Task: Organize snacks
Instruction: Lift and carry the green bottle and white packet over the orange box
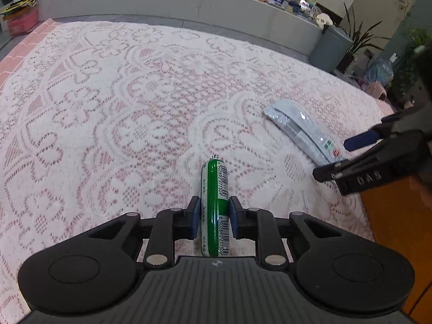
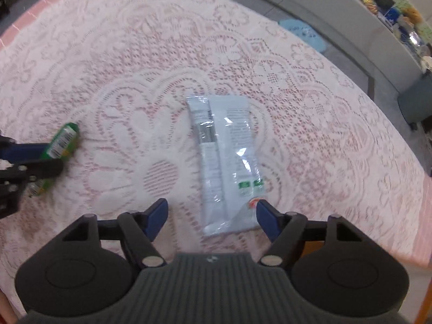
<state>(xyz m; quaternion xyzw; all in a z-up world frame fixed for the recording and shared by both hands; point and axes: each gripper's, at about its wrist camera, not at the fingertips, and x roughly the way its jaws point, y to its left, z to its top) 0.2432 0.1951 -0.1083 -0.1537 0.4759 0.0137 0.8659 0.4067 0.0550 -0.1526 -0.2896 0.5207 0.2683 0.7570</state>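
Observation:
My left gripper (image 1: 214,210) is shut on a green sausage stick (image 1: 215,197) with a white barcode label, held along the fingers just above the lace tablecloth (image 1: 113,113). The same stick (image 2: 62,140) shows at the left of the right wrist view, in the left gripper (image 2: 32,162). A long silvery-white snack packet (image 2: 225,159) lies flat on the cloth. My right gripper (image 2: 212,216) is open with its fingers either side of the packet's near end, the right fingertip (image 2: 266,213) at its corner. In the left wrist view the packet (image 1: 299,132) lies to the right, with the right gripper (image 1: 340,159) beside it.
A grey curved counter (image 1: 162,5) with snack bags and clutter stands behind the table. A grey bin (image 1: 330,48) and potted plants (image 1: 361,40) stand at the far right. A wooden edge (image 1: 399,229) shows at the table's right side. A light blue round thing (image 2: 302,33) lies beyond the cloth's far edge.

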